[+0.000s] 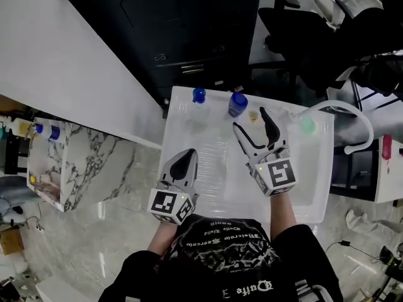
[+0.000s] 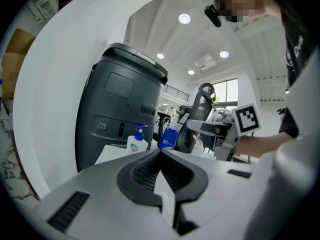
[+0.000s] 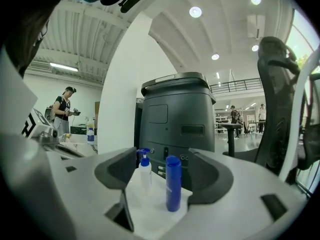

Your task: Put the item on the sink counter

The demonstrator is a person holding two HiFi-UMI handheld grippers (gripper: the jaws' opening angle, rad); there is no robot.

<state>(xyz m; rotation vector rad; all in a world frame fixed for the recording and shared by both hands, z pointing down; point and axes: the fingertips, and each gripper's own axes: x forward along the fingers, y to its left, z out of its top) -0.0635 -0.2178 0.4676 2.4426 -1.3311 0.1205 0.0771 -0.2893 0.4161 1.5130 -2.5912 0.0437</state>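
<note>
A tall blue bottle [image 1: 237,104] stands upright at the back of the white sink counter [image 1: 208,181], with a blue-capped pump bottle [image 1: 199,95] to its left. My right gripper [image 1: 250,119] hovers just in front of the blue bottle, jaws spread wide and nothing between the pads. The right gripper view has the blue bottle [image 3: 173,190] and the pump bottle [image 3: 144,173] standing free beyond the open right gripper [image 3: 164,176]. My left gripper [image 1: 184,167] rests low over the counter's front left, shut and empty. In its own view the left gripper [image 2: 160,152] has its jaws touching.
A dark grey machine [image 1: 189,30] stands right behind the counter. A curved white faucet [image 1: 352,121], a green-topped item [image 1: 306,126] and a small clear item [image 1: 253,115] are at the back right. A marble shelf [image 1: 75,156] with small bottles lies to the left.
</note>
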